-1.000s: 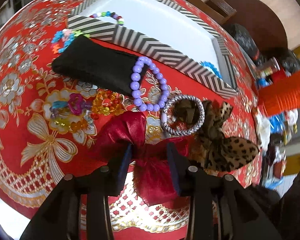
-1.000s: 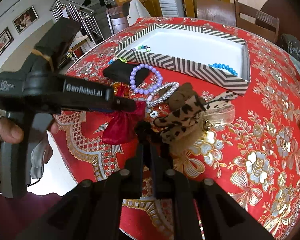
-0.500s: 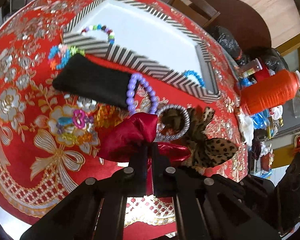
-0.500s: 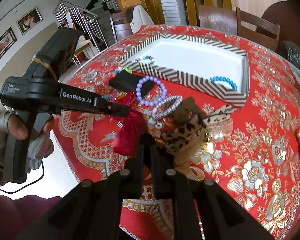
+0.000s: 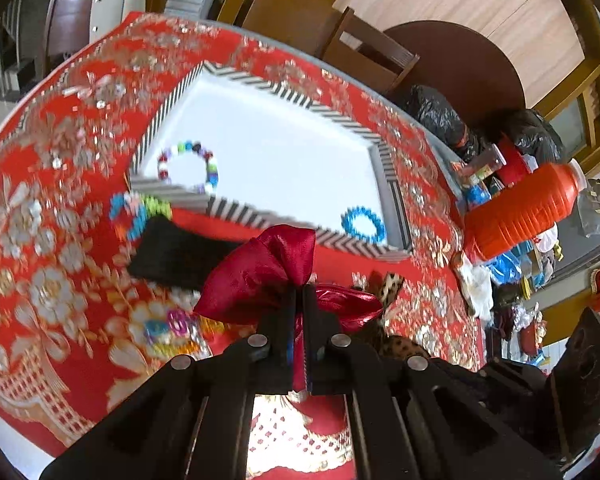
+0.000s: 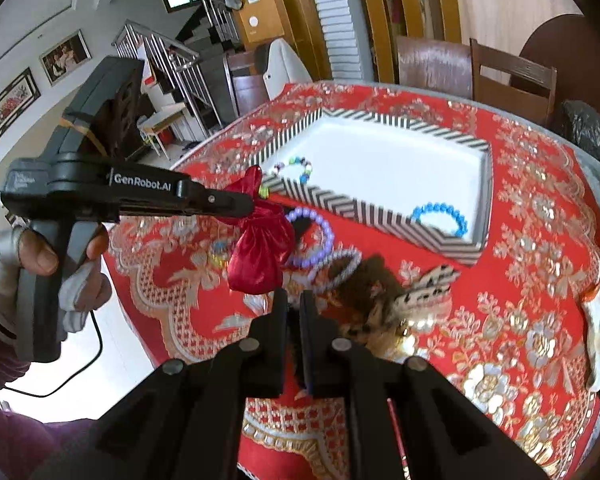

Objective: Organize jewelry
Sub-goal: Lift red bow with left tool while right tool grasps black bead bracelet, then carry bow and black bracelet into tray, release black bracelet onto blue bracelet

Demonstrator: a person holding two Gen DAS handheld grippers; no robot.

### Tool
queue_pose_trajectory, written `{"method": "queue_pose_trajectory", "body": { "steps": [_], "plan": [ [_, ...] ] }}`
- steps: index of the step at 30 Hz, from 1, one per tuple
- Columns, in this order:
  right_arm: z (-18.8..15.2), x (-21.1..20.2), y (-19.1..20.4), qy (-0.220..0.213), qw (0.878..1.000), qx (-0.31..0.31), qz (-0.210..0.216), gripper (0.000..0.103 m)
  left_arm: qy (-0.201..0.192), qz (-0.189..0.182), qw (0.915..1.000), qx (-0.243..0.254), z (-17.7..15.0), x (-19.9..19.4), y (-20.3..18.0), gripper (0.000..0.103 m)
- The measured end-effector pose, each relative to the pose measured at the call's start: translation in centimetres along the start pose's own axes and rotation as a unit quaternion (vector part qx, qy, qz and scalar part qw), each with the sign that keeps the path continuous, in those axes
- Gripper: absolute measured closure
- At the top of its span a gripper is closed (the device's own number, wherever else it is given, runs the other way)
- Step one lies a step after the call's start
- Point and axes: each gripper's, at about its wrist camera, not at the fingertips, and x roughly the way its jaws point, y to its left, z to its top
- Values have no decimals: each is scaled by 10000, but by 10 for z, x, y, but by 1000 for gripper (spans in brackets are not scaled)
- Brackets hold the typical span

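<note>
My left gripper [image 5: 298, 294] is shut on the neck of a red satin pouch [image 5: 268, 268]. The pouch hangs clear of the cloth, in front of the zigzag-rimmed white tray [image 5: 284, 90]. In the right wrist view that left gripper [image 6: 252, 204] dangles the pouch [image 6: 260, 256] above a purple bead bracelet [image 6: 316, 240] and a silver one [image 6: 340, 268]. My right gripper [image 6: 294, 300] is shut on a leopard-print hair bow [image 6: 384, 292], which is blurred and partly hidden behind the fingers. A multicolour bracelet [image 5: 188, 168] and a blue bracelet [image 5: 364, 222] lie inside the tray.
A black pouch [image 5: 172, 252] and loose coloured beads [image 5: 172, 328] lie on the red tablecloth left of the pouch. An orange jug [image 5: 520, 212] and black bags [image 5: 436, 112] crowd the table's right side. Wooden chairs [image 6: 512, 80] stand behind. The table's near edge is just below both grippers.
The left jaws closed on the red pouch's neck and lifted it off the cloth. The right gripper rose too, still shut, pulling the leopard bow up with it.
</note>
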Motion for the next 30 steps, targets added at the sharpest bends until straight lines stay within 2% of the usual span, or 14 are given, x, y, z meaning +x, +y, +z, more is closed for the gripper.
{"method": "queue_pose_trajectory", "body": {
  "steps": [6, 9, 10, 13, 14, 18, 19, 20, 22, 25, 30],
  "plan": [
    [20, -9, -5, -212, 9998, 52, -42, 97, -178, 72, 9998, 30, 18, -4, 3, 95],
    [18, -1, 1, 76, 9999, -86, 119, 96, -223, 107, 9997, 75, 19, -5, 4, 95],
    [14, 3, 5, 184, 9997, -144, 110, 93, -228, 116, 9996, 77, 20, -5, 5, 95],
    [-6, 26, 11, 722, 9971, -206, 111, 63, -188, 112, 9997, 52, 19, -3, 9, 95],
    [-16, 35, 14, 899, 9957, -219, 78, 62, -182, 121, 9997, 49, 18, -2, 10, 95],
    [-40, 62, 14, 1322, 9909, -216, -159, 63, -162, 136, 9998, 32, 18, -2, 13, 95],
    [-43, 67, 12, 1327, 9908, -174, -215, 67, -166, 139, 9998, 26, 18, -2, 13, 95],
    [-46, 71, 8, 1344, 9905, -145, -237, 78, -173, 139, 9998, 18, 18, -3, 13, 95],
    [-50, 77, 7, 1388, 9899, -138, -234, 92, -198, 151, 9997, 21, 19, -4, 13, 95],
    [-51, 76, 8, 1324, 9907, -234, -227, 96, -247, 180, 9995, 23, 22, -7, 14, 95],
    [-29, 47, 4, 876, 9961, -115, -41, 96, -321, 222, 9992, 6, 29, -9, 18, 95]
  ]
}}
